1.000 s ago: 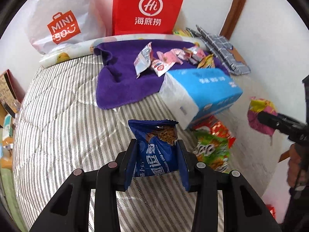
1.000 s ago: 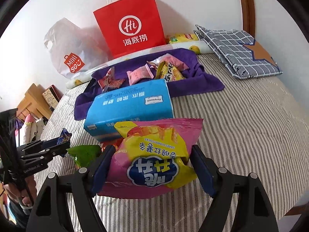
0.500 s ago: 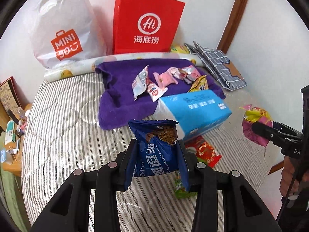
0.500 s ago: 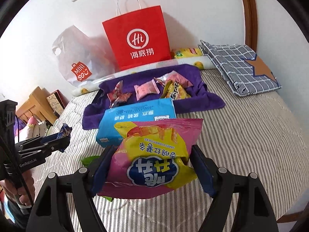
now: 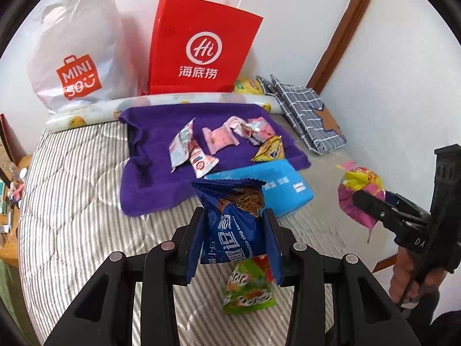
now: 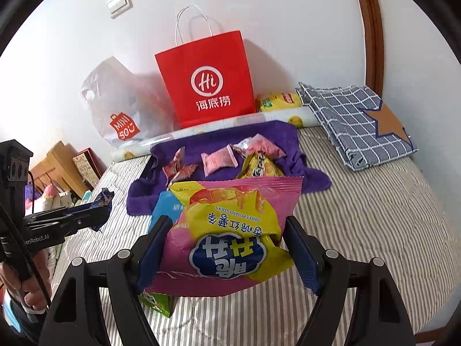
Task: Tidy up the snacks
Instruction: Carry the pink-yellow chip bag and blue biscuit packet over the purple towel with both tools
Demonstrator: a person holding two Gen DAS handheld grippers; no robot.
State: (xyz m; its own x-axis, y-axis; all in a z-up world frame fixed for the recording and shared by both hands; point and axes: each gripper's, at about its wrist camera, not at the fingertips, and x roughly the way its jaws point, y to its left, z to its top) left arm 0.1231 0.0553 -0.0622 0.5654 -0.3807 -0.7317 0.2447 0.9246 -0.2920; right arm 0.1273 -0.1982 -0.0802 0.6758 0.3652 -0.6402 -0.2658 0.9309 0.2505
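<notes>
2 grippers (image 5: 234,239) (image 6: 227,253), 2 gripped snack bags (image 5: 230,230) (image 6: 230,230)

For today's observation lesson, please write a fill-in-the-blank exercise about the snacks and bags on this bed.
1. The left tool is shut on a ____ packet of chocolate chip cookies.
2. The right tool grips a pink and yellow bag of sweet ____ sticks.
3. The small wrapped snacks lie on a ____ towel.
4. The bag with the "Hi" logo is ____.

Missing words: blue; potato; purple; red
</notes>
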